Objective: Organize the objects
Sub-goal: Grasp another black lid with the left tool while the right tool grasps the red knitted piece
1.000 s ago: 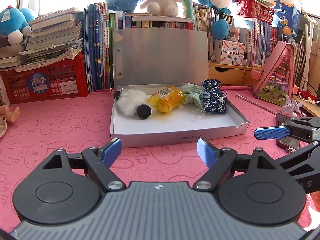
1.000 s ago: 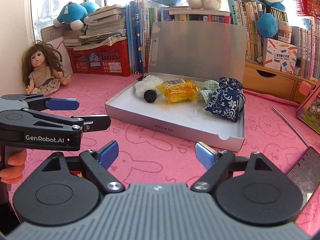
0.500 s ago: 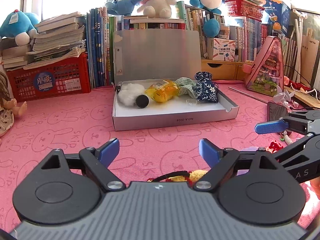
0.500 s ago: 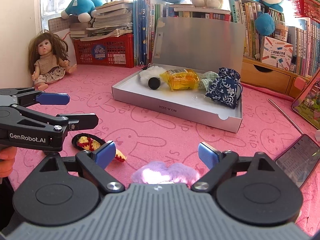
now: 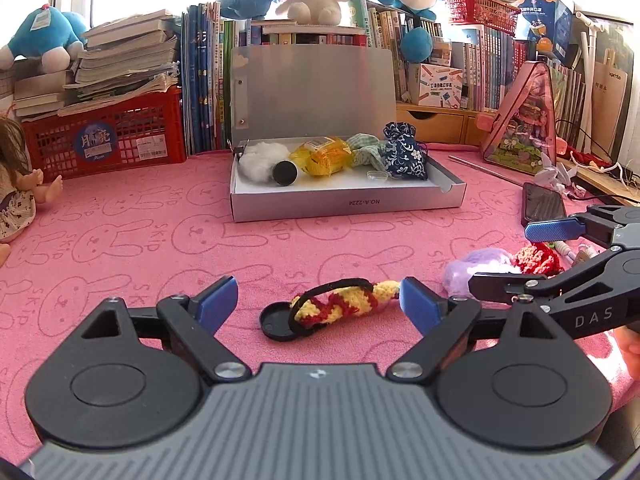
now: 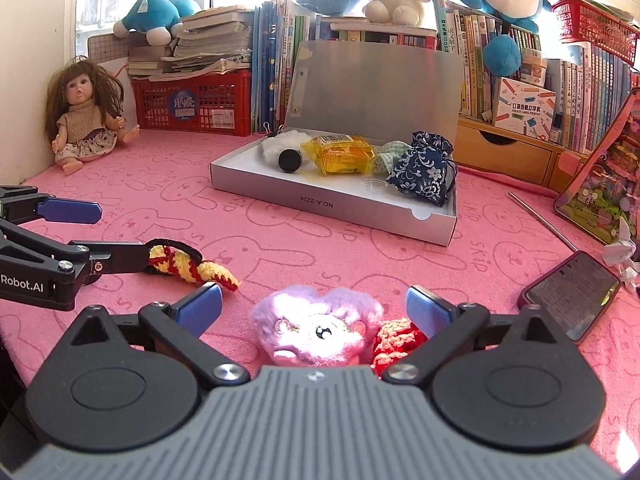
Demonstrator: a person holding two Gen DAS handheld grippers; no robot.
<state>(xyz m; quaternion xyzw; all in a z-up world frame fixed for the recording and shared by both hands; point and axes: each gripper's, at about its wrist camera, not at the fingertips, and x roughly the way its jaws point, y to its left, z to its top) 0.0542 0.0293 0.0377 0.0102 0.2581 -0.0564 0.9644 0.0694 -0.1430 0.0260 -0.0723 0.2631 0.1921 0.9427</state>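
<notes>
The left gripper [image 5: 316, 304] sits low over the pink cloth [image 5: 132, 248], fingers spread wide and holding nothing. The yellow and red knitted hair tie [image 5: 344, 304] lies between them on the cloth. The right gripper [image 6: 312, 312] is low too, wide open, with the purple fluffy toy [image 6: 316, 328] between its fingers. The gray box [image 6: 332, 200] stands open farther back.
</notes>
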